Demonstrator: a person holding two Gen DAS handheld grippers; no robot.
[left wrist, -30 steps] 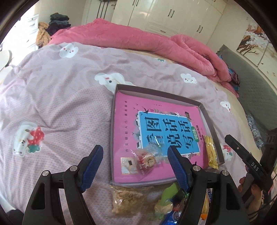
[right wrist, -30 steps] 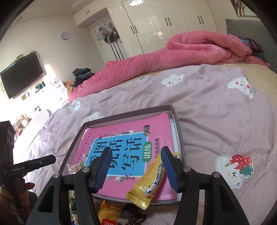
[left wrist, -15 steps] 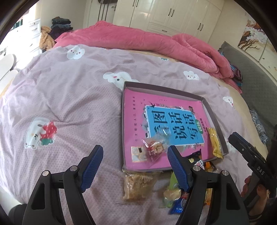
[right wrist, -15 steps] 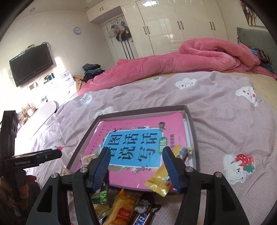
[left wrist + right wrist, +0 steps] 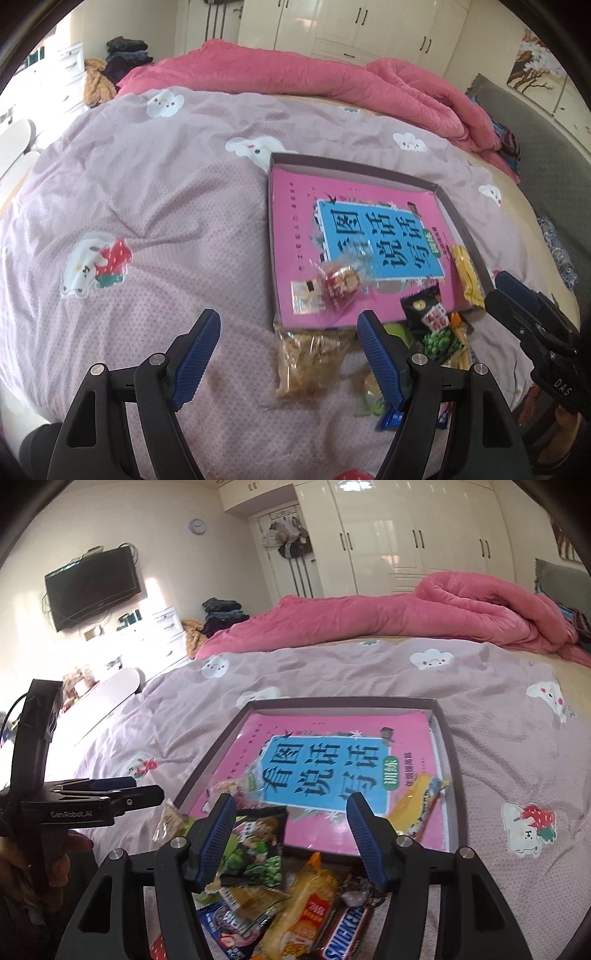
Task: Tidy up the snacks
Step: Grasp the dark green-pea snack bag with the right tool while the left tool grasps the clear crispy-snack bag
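Shallow tray (image 5: 452, 760) sits on the bed (image 5: 147, 206), a pink book (image 5: 332, 768) lying flat inside. In the tray: a red-and-clear snack bag (image 5: 341, 286) at the near left corner, a yellow bar (image 5: 417, 805) along the right edge. Loose snack pile (image 5: 291, 901) on the bedspread against the tray's near edge; a black-and-green packet (image 5: 258, 843) overlaps that rim. Left tongs (image 5: 288, 362) gape wide, nothing held, over a pale cracker bag (image 5: 308, 363). Right tongs (image 5: 291, 838) parted about halfway, empty, above the pile.
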